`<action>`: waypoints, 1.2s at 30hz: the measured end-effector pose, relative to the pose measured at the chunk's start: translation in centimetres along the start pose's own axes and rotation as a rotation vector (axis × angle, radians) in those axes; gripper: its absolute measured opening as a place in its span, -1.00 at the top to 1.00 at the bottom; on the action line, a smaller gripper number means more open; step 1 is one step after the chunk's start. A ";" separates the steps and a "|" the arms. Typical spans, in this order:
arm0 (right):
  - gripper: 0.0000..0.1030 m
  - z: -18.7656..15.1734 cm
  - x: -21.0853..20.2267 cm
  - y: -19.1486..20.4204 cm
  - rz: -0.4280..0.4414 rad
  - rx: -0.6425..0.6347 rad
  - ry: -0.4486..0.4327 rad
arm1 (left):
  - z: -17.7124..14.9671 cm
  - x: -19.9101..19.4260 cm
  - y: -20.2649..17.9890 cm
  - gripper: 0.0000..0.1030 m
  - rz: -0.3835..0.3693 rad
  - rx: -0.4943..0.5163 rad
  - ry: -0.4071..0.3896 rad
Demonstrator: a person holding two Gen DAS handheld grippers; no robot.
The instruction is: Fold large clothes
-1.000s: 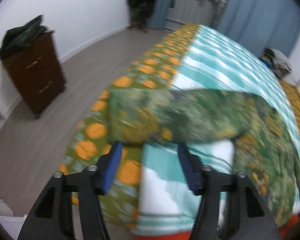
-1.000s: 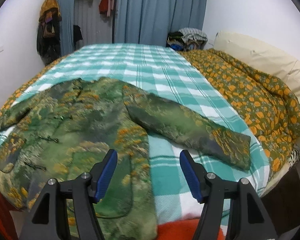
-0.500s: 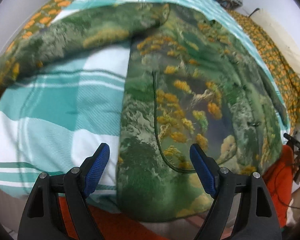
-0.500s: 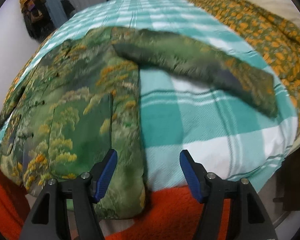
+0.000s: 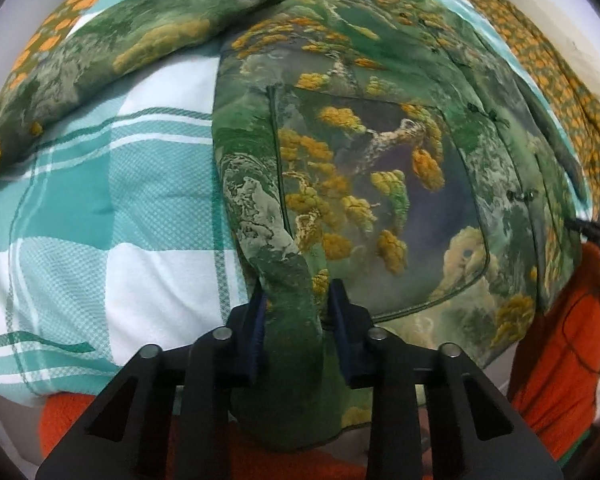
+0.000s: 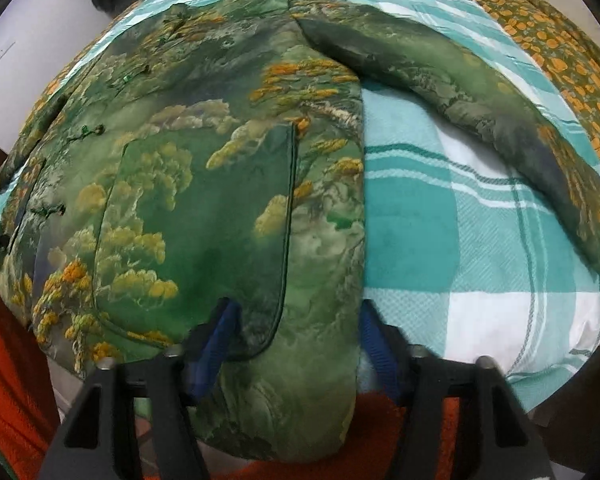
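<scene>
Left wrist view: the left gripper (image 5: 298, 312) is closing, its two blue pads pinching the hem corner of one green jacket (image 5: 380, 168), which spreads ahead on the checked sheet (image 5: 100, 208).

Right wrist view: the right gripper (image 6: 296, 344) is closing around the jacket's (image 6: 204, 184) other hem corner; one sleeve (image 6: 480, 112) lies ahead-right.

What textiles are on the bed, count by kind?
Jacket: 1
Checked sheet: 1
Orange-flowered quilt: 1
Orange-red blanket: 1
Total: 4
</scene>
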State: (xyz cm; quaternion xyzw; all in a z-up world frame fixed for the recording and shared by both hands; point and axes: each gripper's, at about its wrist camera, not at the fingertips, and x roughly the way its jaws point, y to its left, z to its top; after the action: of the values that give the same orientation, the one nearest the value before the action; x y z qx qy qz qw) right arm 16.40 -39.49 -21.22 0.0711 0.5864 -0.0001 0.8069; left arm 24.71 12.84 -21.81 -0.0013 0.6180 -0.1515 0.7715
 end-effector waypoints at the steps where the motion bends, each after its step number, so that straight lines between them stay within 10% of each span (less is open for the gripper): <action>1: 0.37 0.0 -0.1 0.1 -0.005 0.002 -0.002 | 0.0 -0.1 -0.3 0.51 0.010 0.016 0.003; 7: 0.73 -0.9 -1.9 1.6 -0.088 -0.064 -0.021 | -0.7 -1.1 -0.8 0.55 0.027 0.053 0.001; 16: 0.67 -0.6 -1.2 1.2 -0.089 -0.047 -0.012 | -0.9 -1.1 -0.9 0.50 0.065 0.078 0.010; 27: -0.06 -0.4 -4.6 0.4 -0.085 0.055 -0.181 | -0.6 -6.4 -0.6 -0.15 0.081 0.085 -0.152; 36: -0.10 0.6 -7.5 -1.5 -0.133 0.137 -0.317 | 3.0 -12.7 -4.0 -0.95 0.145 0.002 -0.496</action>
State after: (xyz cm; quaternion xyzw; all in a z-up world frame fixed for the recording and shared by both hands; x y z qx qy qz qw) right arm 14.51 -41.69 -14.07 0.0860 0.4541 -0.1047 0.8806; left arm 24.21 11.42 -8.27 0.0067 0.4082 -0.0915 0.9083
